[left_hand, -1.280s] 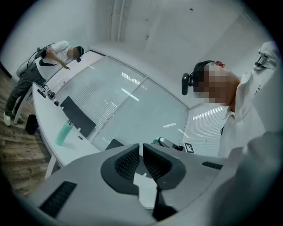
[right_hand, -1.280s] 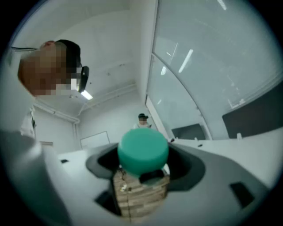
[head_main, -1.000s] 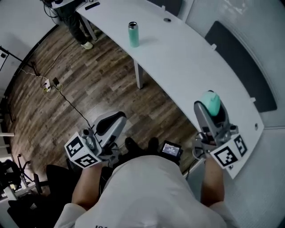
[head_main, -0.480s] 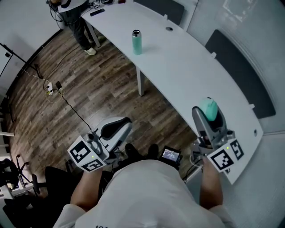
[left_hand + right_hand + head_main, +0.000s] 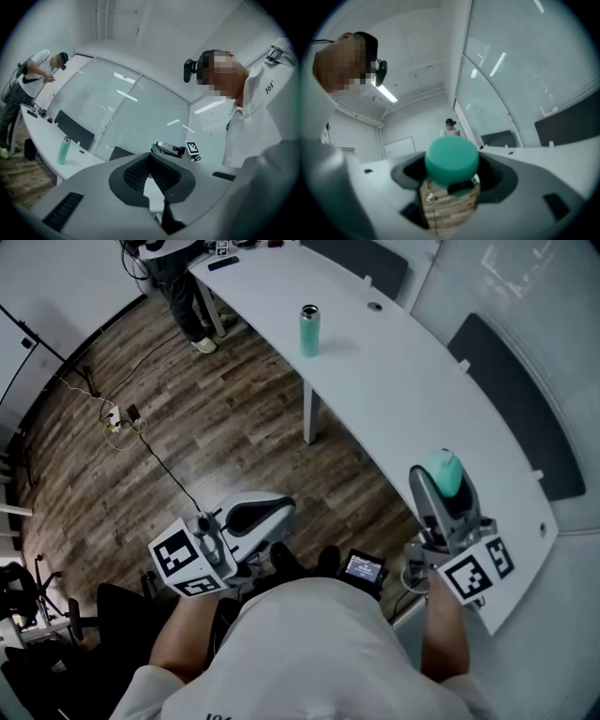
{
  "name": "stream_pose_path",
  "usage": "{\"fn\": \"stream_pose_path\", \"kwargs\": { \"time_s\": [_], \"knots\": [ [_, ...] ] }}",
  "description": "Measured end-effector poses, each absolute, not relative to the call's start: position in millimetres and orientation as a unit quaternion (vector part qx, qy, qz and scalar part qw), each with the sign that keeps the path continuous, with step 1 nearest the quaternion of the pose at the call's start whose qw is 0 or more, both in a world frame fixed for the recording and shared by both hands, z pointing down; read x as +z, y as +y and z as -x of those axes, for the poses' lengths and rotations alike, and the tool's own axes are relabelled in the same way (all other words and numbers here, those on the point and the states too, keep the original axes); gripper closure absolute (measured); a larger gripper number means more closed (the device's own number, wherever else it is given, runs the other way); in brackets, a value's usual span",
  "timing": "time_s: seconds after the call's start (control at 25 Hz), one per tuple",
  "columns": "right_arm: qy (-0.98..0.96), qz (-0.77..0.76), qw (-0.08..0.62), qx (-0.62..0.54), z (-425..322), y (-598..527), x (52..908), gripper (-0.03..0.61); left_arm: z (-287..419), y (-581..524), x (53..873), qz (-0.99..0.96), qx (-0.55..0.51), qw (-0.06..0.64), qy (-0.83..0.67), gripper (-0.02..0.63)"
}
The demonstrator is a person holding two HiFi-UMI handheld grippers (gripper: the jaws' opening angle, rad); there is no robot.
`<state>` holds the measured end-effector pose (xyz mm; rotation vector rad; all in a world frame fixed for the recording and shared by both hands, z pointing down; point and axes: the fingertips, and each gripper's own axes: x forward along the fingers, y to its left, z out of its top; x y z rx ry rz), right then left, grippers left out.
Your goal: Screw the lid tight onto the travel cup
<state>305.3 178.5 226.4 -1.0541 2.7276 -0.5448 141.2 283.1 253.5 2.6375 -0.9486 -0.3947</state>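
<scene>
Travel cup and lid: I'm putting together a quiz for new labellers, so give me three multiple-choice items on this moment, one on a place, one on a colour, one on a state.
1. The travel cup stands on: A the white table; B the floor; C a chair.
2. The lid is: A red; B black; C green.
3. The right gripper is: A open and empty; B shut on the lid; C shut on nothing.
Answers: A, the head view shows it upright far along the table; C, the right gripper view shows a green cap; B, the jaws clamp its sides.
</scene>
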Motion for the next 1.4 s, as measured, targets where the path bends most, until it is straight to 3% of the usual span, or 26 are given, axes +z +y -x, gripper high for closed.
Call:
{"fn": "stream_pose_path", "kwargs": {
  "time_s": [0.68,1.4],
  "knots": [
    [0.912,0.369,0.063,-0.169,-222.3,190.9,232.1,0.258,-50.7,293.8,271.5,-0.898,-0.165,0.176,-0.367,0.589],
    [0.922,0.351,0.040,-0.159,-171.9,137.5,243.5,0.258,-14.2,246.6,294.6,-0.879,-0.165,0.195,-0.403,0.588]
  ]
}}
